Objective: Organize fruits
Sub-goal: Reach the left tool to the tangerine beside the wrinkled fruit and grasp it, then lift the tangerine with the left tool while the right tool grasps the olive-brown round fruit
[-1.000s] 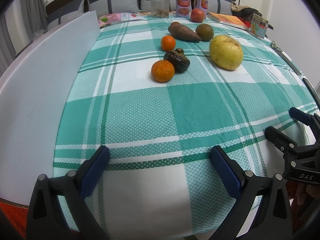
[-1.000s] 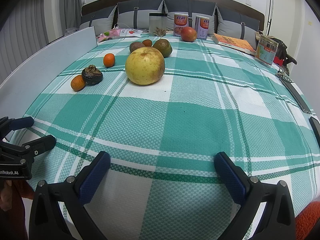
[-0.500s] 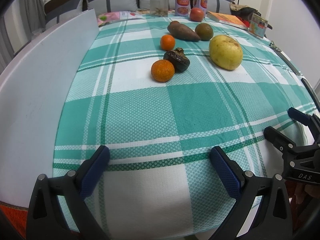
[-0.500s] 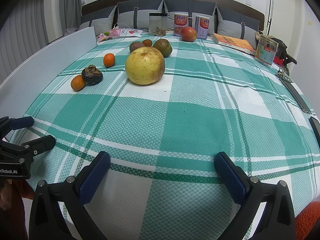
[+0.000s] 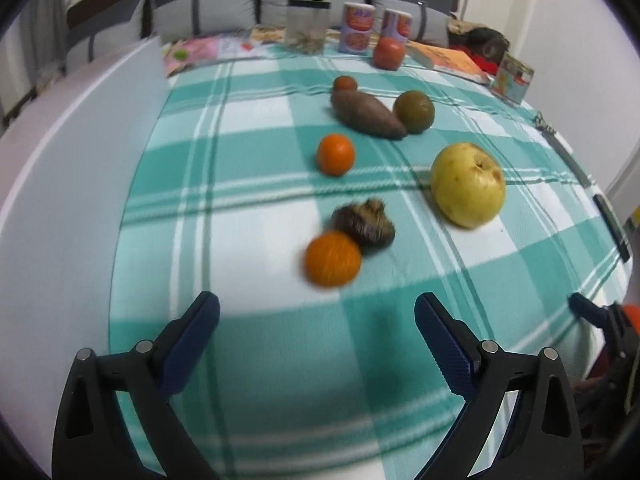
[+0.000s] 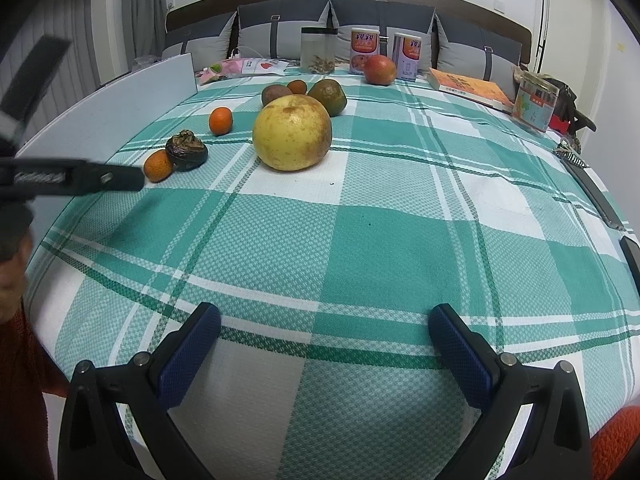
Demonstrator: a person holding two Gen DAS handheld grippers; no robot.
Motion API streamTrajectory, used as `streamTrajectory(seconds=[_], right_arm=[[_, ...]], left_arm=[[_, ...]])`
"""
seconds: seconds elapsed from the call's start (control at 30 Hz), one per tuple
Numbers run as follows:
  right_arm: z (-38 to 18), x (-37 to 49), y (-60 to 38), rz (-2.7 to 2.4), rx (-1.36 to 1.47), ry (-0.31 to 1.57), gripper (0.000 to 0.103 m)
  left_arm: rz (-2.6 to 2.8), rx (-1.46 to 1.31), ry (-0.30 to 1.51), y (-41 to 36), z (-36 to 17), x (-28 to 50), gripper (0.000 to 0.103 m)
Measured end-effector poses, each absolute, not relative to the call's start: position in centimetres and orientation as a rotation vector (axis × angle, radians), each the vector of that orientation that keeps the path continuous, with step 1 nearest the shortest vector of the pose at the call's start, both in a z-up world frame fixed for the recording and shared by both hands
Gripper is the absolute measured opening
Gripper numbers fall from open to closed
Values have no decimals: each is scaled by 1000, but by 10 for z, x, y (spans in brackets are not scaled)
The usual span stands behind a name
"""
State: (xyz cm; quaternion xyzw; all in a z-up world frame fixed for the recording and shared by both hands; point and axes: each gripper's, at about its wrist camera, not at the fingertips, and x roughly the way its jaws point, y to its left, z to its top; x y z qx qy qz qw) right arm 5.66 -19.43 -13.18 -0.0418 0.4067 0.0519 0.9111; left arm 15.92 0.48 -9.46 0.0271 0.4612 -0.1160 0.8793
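My left gripper [image 5: 316,304] hangs over the green plaid cloth [image 5: 280,360], its jaws closing with nothing between them. Just ahead of it lie an orange [image 5: 332,258] and a dark wrinkled fruit [image 5: 364,226], touching each other. Farther back are a second orange [image 5: 336,154], a large yellow fruit [image 5: 468,184], a brown sweet potato [image 5: 366,114], a greenish round fruit [image 5: 414,111] and a red fruit [image 5: 389,53]. My right gripper [image 6: 324,316] stands open and empty near the cloth's front edge, far from the yellow fruit [image 6: 292,132]. One finger [image 6: 100,178] of the left gripper reaches in beside the near orange [image 6: 158,165].
A white board [image 5: 60,200] borders the cloth on the left. At the back stand a clear jar [image 5: 308,26], two cans [image 5: 357,27], a book [image 5: 448,60] and a small box [image 5: 512,78], with grey cushions behind.
My left gripper has moved forward over the cloth toward the near orange and the dark fruit, which now sit close ahead of it. The right gripper and the fruits have not moved.
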Motion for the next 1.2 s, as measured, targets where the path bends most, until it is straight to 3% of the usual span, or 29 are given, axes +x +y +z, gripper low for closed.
streamTrajectory(seconds=[0.13, 0.2, 0.23, 0.3, 0.37, 0.77, 1.0, 1.07, 1.2], right_arm=[[-132, 57, -194, 107, -86, 838, 103], [-132, 56, -194, 107, -86, 838, 103], [-132, 57, -194, 108, -87, 837, 103], [-132, 56, -194, 106, -86, 838, 103], [-132, 56, -194, 106, -86, 837, 103], [-126, 65, -195, 118, -78, 906, 102], [-35, 131, -197, 184, 59, 825, 101], [-22, 163, -200, 174, 95, 863, 91], [-20, 216, -204, 184, 202, 980, 86]], left_arm=[[-219, 90, 946, -2, -101, 173, 97], [-206, 75, 949, 1, -105, 175, 88], [-208, 63, 960, 2, -108, 177, 66], [-205, 72, 949, 2, -108, 177, 56], [-219, 68, 942, 3, -106, 174, 29], [-200, -64, 952, 40, -98, 114, 29], [-195, -85, 932, 52, -98, 112, 28], [-196, -88, 933, 53, -100, 112, 28], [-202, -110, 940, 56, -103, 112, 28]])
